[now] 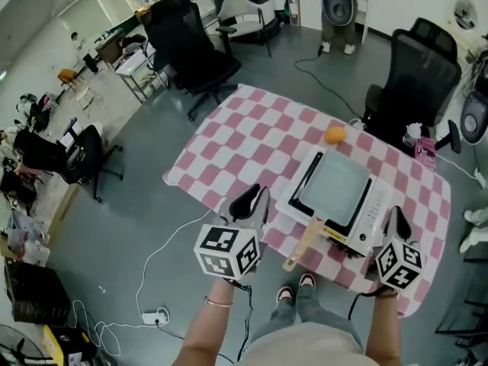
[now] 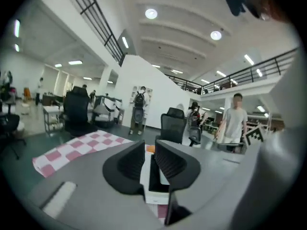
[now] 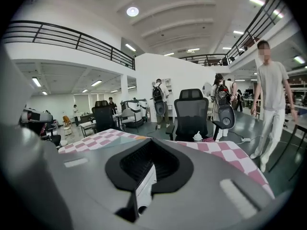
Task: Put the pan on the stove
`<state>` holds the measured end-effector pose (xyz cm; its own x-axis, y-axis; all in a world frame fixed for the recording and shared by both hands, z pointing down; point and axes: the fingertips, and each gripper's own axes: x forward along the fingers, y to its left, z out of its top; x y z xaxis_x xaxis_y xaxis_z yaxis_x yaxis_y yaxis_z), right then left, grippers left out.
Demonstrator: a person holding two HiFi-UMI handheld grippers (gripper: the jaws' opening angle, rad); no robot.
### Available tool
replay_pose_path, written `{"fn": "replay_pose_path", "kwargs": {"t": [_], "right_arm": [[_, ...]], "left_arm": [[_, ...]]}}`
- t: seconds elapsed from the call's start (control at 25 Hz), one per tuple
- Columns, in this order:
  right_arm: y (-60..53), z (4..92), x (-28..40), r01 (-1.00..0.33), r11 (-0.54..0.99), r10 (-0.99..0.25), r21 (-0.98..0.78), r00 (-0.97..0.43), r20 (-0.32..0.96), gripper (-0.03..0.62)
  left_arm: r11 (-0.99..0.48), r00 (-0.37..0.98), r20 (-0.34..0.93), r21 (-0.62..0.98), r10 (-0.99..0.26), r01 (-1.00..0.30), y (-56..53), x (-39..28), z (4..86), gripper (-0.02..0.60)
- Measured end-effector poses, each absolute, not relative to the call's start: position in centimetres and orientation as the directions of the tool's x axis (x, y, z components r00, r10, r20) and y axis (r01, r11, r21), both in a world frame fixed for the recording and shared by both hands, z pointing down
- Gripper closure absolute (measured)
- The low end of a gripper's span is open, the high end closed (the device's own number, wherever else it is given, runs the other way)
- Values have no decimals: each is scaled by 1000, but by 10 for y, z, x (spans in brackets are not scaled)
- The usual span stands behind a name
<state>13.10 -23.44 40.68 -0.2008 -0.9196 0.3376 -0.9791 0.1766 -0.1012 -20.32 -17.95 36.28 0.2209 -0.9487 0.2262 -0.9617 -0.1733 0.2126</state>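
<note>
A rectangular grey pan (image 1: 335,183) with a wooden handle (image 1: 303,244) rests on the white portable stove (image 1: 372,213), on the pink-checked table (image 1: 244,139). The handle sticks out over the near table edge. My left gripper (image 1: 254,197) hovers left of the stove, off the pan. Its jaws stand a narrow gap apart with nothing in them (image 2: 149,147), and the stove (image 2: 154,188) shows through the gap. My right gripper (image 1: 395,218) hangs at the stove's right near corner, its jaws closed together and empty (image 3: 149,150).
An orange (image 1: 335,134) lies on the cloth behind the stove. A pink packet (image 1: 425,149) sits at the far right corner. Black office chairs (image 1: 191,44) (image 1: 415,75) stand behind the table. A cable and power strip (image 1: 156,315) lie on the floor. A person (image 3: 273,95) stands at the right.
</note>
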Motion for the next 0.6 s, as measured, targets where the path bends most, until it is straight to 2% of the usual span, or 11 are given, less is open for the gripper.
{"fn": "replay_pose_path", "kwargs": {"t": [0.08, 0.24, 0.4, 0.6], "right_arm": [[-233, 391, 128, -976, 193, -927, -98, -215, 308, 585], [-231, 358, 124, -971, 223, -944, -91, -238, 227, 585], [-222, 335, 128, -971, 227, -957, -74, -237, 167, 585], [-216, 327, 137, -974, 210, -968, -79, -219, 121, 585]], "left_arm": [[-123, 151, 195, 149, -969, -981, -176, -207, 349, 542], [-62, 81, 120, 153, -989, -986, -170, -216, 329, 594], [-32, 44, 67, 175, -997, -984, -159, -221, 321, 584], [41, -38, 23, 117, -999, -992, -155, -229, 317, 584]]}}
